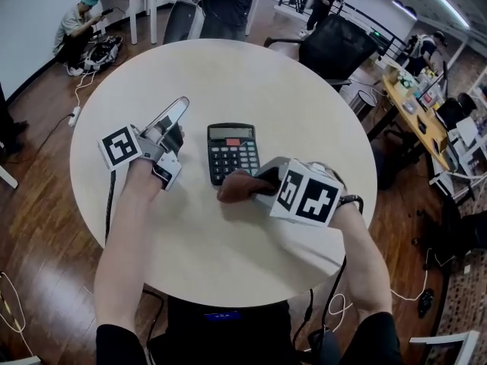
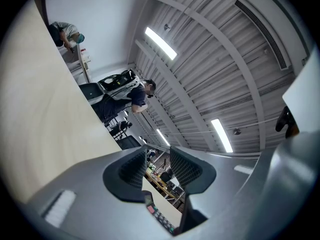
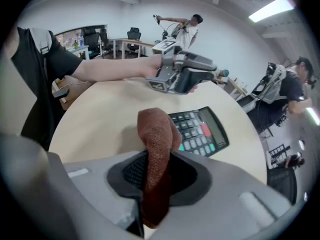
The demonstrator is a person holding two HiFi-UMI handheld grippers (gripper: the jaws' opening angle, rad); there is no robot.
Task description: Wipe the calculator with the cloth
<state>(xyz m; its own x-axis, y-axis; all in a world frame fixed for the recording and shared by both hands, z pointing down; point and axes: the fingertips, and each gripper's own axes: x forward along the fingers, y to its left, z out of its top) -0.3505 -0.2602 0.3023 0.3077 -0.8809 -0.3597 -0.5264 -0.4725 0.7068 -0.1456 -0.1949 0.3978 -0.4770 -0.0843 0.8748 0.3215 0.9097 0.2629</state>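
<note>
My right gripper [image 3: 158, 170] clamps the brown cloth [image 1: 235, 186] at the near edge of the calculator [image 1: 232, 152], mid-counter [image 1: 251, 74]; my left gripper [image 1: 175, 111], jaws parted and empty, lies just left of it.

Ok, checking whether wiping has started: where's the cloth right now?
In the head view the cloth is pinched by the right gripper, at the calculator's near edge.
</note>
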